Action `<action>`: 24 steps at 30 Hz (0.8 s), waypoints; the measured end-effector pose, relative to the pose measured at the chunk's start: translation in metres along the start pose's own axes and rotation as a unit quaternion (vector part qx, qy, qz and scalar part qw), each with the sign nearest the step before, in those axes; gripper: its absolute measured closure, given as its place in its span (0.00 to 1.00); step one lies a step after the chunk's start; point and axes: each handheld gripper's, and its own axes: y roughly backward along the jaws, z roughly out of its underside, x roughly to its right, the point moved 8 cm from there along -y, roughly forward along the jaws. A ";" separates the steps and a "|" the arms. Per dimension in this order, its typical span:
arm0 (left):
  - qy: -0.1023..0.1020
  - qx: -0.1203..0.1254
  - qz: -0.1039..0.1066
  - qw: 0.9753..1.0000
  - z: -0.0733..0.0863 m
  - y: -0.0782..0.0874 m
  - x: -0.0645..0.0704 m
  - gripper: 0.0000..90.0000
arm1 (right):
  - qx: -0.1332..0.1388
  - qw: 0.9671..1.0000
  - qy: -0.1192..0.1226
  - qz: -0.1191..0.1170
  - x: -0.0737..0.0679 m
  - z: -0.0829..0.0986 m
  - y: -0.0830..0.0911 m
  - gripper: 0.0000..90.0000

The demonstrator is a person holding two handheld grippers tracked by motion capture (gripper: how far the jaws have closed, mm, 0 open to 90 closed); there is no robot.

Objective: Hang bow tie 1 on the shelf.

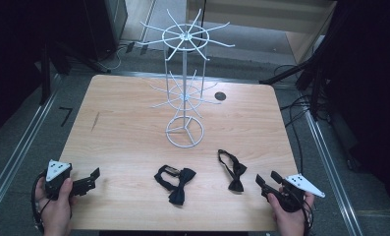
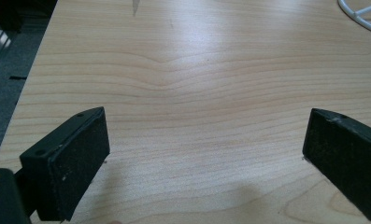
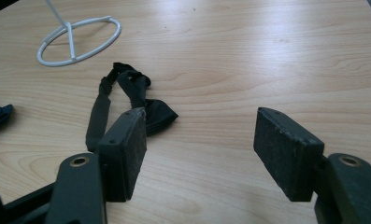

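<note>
Two bow ties (image 1: 177, 183) on table (image 1: 124, 142) – one wire rack (image 1: 184, 98); left gripper (image 1: 92, 178), right gripper (image 1: 265, 183) wide open, empty.

2 black bow ties (image 1: 177, 183) (image 1: 233, 170) flat on table nr front edge

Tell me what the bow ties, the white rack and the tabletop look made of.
Bow ties: matte black fabric, soft, limp straps. Rack: thin wire, probably metal, coated glossy white. Table: pale wood grain with a light sheen, probably laminate.
</note>
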 end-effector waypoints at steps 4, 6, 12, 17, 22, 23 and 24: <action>0.000 0.000 -0.001 1.000 0.000 0.000 0.000 0.01 | 0.001 1.000 0.000 -0.008 -0.010 -0.001 -0.001 0.40; 0.000 0.000 -0.001 1.000 0.000 0.000 0.000 0.01 | 0.001 1.000 0.002 -0.010 -0.012 -0.001 -0.002 0.40; 0.001 -0.001 0.005 1.000 0.000 0.000 0.003 0.01 | 0.001 1.000 0.013 -0.017 -0.022 -0.005 -0.004 0.41; 0.002 0.001 0.005 1.000 0.000 0.000 0.003 0.01 | 0.004 1.000 0.012 -0.027 -0.034 -0.008 -0.005 0.41; 0.001 0.003 0.003 1.000 0.000 0.000 0.003 0.01 | 0.003 0.999 0.027 -0.043 -0.047 -0.012 -0.008 0.41; 0.001 0.002 0.004 1.000 0.000 0.000 0.002 0.01 | 0.005 0.998 0.036 -0.047 -0.054 -0.016 -0.009 0.40; 0.001 0.002 0.004 1.000 0.000 0.000 0.002 0.01 | 0.006 0.998 0.037 -0.049 -0.056 -0.017 -0.009 0.41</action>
